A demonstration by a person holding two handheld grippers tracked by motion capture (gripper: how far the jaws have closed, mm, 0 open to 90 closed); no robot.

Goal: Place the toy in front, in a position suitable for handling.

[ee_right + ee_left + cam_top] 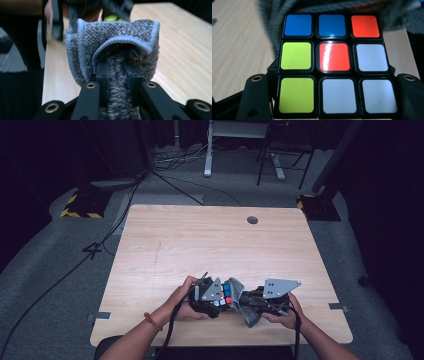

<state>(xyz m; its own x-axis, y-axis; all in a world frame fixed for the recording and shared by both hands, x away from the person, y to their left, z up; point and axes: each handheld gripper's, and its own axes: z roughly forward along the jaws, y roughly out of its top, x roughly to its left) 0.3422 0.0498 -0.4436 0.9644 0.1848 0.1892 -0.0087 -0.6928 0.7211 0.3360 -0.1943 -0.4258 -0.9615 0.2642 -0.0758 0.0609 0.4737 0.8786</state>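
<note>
A scrambled puzzle cube (334,65) with blue, orange, red, green and white stickers sits between the black jaws of my left gripper (334,100), which is shut on its two sides. In the high view the cube (226,295) is near the table's front edge, just right of my left gripper (212,296). My right gripper (120,75) is shut on a bunched grey terry cloth (112,37), pinched between its jaws. The cloth (242,302) lies against the cube's right side, with my right gripper (255,301) behind it.
The light wooden table (200,240) stretches away from both hands, with a round cable hole (252,220) at its far side. Cables and stand bases lie on the grey floor beyond. The person's forearms enter from the bottom edge.
</note>
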